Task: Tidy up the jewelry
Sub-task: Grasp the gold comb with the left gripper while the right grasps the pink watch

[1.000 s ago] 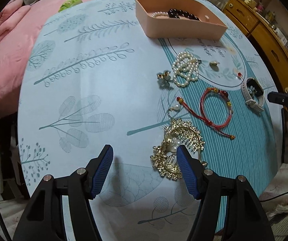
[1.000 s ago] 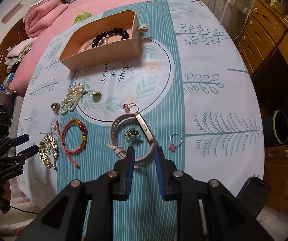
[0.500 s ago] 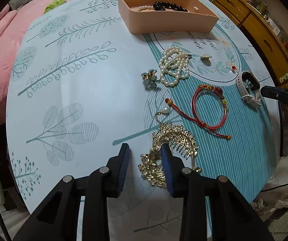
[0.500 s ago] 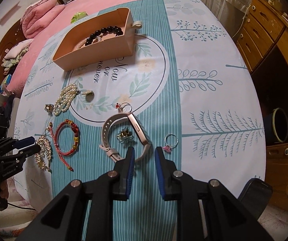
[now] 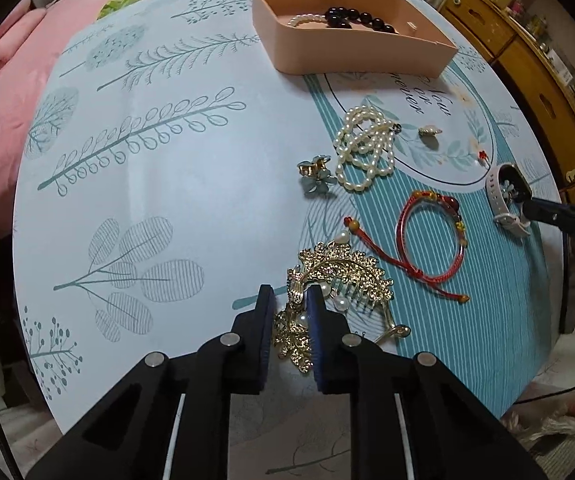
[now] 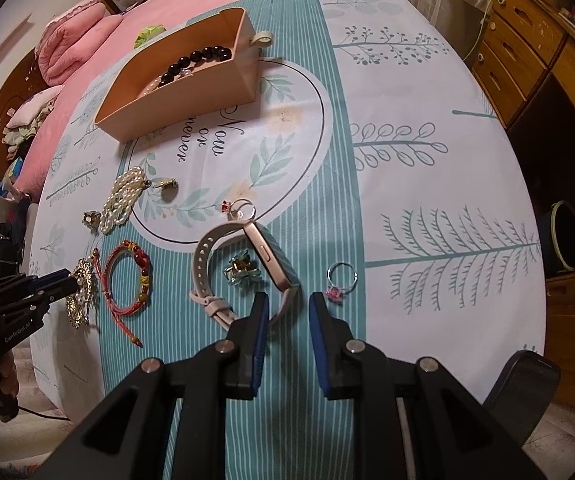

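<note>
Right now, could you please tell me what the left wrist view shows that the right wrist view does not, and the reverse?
Only the left wrist view shows the left claw, whose jaws have just been closing, up close around the ornate gold pearl-set hair comb. Only the right wrist view shows the silver ring with a pink stone and the open right claw. Both show the peach rectangular tray, white pearl strand, red cord bracelet and beige smartwatch.

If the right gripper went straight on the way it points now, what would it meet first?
Probably the watch: the right gripper points steeply down, its open jaws bracketing the strap's near loop. Depth is unclear; it might meet only the tablecloth beside the strap.
</note>
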The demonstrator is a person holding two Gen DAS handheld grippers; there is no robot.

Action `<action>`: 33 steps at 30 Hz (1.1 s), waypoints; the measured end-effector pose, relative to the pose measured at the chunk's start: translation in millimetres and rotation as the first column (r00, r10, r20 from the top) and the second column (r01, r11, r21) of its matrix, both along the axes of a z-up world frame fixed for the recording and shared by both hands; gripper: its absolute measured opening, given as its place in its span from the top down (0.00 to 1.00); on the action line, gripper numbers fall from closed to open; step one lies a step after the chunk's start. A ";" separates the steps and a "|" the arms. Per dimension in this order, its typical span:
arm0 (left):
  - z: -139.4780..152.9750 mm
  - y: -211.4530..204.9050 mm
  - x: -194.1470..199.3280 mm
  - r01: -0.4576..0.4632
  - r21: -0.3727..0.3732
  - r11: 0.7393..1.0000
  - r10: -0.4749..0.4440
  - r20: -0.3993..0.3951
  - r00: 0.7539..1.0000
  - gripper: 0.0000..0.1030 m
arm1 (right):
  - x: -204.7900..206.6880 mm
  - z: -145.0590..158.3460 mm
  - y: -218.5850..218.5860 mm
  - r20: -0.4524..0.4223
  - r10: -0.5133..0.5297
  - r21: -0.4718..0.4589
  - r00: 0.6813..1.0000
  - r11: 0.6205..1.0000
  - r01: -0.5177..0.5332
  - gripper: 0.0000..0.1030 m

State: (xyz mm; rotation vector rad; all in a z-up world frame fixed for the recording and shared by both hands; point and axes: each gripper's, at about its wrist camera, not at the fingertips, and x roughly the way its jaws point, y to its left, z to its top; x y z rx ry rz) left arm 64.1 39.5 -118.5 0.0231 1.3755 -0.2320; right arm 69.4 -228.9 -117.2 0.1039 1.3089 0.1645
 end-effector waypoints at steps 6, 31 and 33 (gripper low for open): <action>0.0 1.9 -1.7 -0.017 0.008 1.000 0.017 0.002 1.000 0.87 | 5.1 -5.6 3.7 -0.007 -0.013 -0.001 1.000 1.000 0.013 0.80; 66.7 14.3 1.0 -0.113 -0.078 0.991 0.123 0.147 0.981 0.95 | 17.5 44.0 10.1 0.095 -0.036 0.127 0.995 0.992 0.023 0.90; 81.1 9.6 8.6 -0.111 -0.099 0.989 0.127 0.175 0.976 0.95 | 21.1 47.0 13.8 0.104 -0.028 0.133 0.994 0.991 0.014 0.90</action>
